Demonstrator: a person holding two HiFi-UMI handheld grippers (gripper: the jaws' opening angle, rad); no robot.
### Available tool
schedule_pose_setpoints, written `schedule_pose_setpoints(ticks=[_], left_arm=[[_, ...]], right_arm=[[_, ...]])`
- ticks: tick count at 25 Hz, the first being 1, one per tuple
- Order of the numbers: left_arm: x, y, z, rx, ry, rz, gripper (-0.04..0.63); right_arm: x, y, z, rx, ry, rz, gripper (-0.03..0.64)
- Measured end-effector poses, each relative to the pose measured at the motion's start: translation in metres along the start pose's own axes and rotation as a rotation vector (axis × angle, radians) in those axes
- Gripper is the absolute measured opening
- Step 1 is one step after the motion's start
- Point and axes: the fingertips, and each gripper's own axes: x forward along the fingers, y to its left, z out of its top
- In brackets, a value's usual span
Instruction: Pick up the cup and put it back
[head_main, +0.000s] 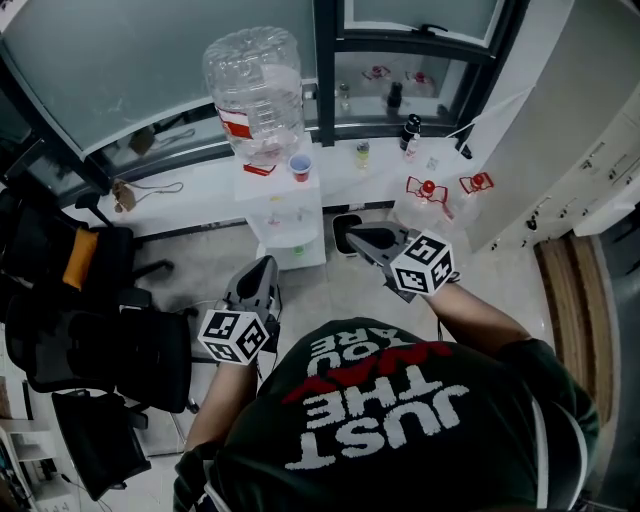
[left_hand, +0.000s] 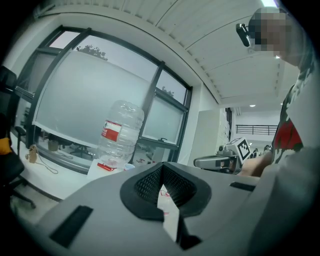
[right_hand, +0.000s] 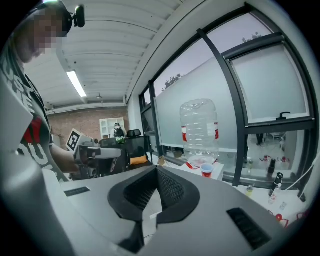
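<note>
So | my left tool (head_main: 264, 265) and right tool (head_main: 352, 238) both pinched closed, empty | cup (head_main: 300, 167) atop water dispenser (head_main: 283, 215) beside bottle (head_main: 255, 90), well apart from me | I'd open right tool before reaching, grip mid-wall gently.

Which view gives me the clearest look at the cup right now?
The head view: the cup shows whole from above, standing on the water dispenser beside the big bottle. The right gripper view shows it small and side-on; the left gripper view shows only its rim, the rest hidden.
</note>
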Motion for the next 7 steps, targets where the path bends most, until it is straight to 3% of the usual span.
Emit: schedule_pose_setpoints(ticks=[7], left_arm=[[0.0040, 0.0002, -0.0008, 0.001, 0.004, 0.002, 0.000]], right_arm=[[0.0004, -0.0042, 0.0003, -0.003, 0.003, 0.005, 0.032]])
